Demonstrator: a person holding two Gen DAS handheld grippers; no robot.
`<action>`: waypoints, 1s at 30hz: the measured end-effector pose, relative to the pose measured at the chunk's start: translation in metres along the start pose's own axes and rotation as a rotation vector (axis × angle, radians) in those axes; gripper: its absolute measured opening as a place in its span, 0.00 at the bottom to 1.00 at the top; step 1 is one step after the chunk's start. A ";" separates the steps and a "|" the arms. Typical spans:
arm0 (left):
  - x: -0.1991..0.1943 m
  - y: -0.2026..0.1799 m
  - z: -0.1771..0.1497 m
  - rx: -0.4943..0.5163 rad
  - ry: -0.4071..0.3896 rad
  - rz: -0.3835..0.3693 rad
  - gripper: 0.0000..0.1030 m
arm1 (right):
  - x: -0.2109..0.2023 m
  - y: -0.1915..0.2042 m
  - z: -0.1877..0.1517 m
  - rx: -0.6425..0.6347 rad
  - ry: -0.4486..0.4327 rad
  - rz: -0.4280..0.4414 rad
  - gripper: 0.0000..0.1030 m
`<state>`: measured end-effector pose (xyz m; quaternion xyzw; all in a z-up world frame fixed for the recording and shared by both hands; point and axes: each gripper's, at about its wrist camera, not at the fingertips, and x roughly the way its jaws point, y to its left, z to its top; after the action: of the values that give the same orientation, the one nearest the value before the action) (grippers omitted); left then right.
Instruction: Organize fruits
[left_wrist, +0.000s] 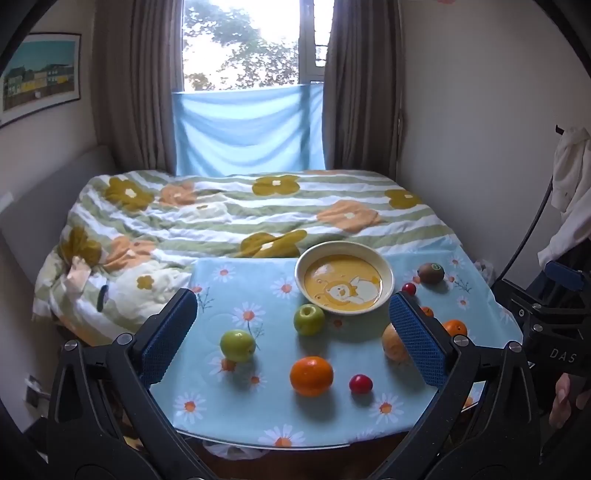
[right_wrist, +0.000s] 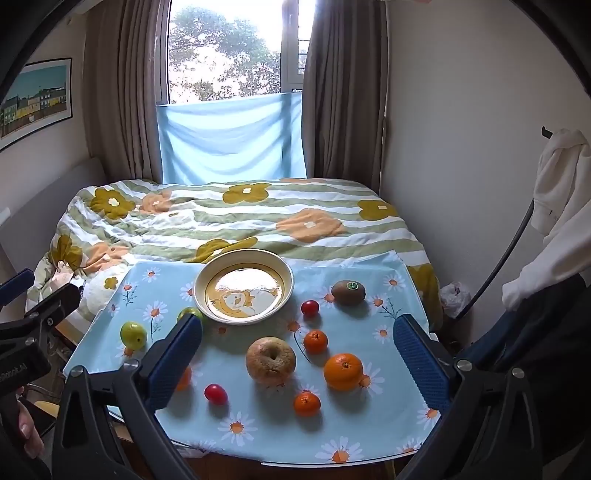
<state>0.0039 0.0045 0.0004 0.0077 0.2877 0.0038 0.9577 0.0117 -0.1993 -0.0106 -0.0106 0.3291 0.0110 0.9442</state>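
Note:
Fruits lie scattered on a daisy-print cloth (left_wrist: 236, 280) around an empty cream bowl (left_wrist: 369, 252) with a yellow bear picture. My left gripper (left_wrist: 291, 301) hangs open above the near edge. Ahead of it lie two green apples (left_wrist: 308, 319) (left_wrist: 238, 345), a large orange (left_wrist: 311, 376) and a red tomato (left_wrist: 360, 383). My right gripper (right_wrist: 297, 323) is open too, holding nothing. Under it sit a brownish apple (right_wrist: 270, 362), a large orange (right_wrist: 343, 371), two mandarins (right_wrist: 315, 340) (right_wrist: 307, 403), two red tomatoes (right_wrist: 310, 307) (right_wrist: 215, 393), and a kiwi (right_wrist: 348, 292) beyond. The bowl (right_wrist: 243, 254) is at the far side.
A bed with a flowered quilt (left_wrist: 229, 214) lies right behind the table. Brown curtains and a window stand at the back. White clothing (right_wrist: 557, 221) hangs on the right wall. The table's near edge (right_wrist: 295, 461) is just below the grippers.

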 end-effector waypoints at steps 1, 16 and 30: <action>0.000 -0.001 0.000 0.003 0.000 0.002 1.00 | 0.000 0.001 0.000 -0.001 -0.001 0.001 1.00; -0.001 0.002 -0.002 0.004 0.001 -0.002 1.00 | 0.000 0.006 -0.002 -0.006 0.001 0.007 1.00; -0.001 0.003 -0.001 -0.002 0.002 -0.001 1.00 | 0.000 0.006 -0.001 -0.008 0.001 0.007 1.00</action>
<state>0.0027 0.0075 0.0006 0.0068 0.2889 0.0037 0.9573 0.0108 -0.1936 -0.0119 -0.0133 0.3294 0.0156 0.9440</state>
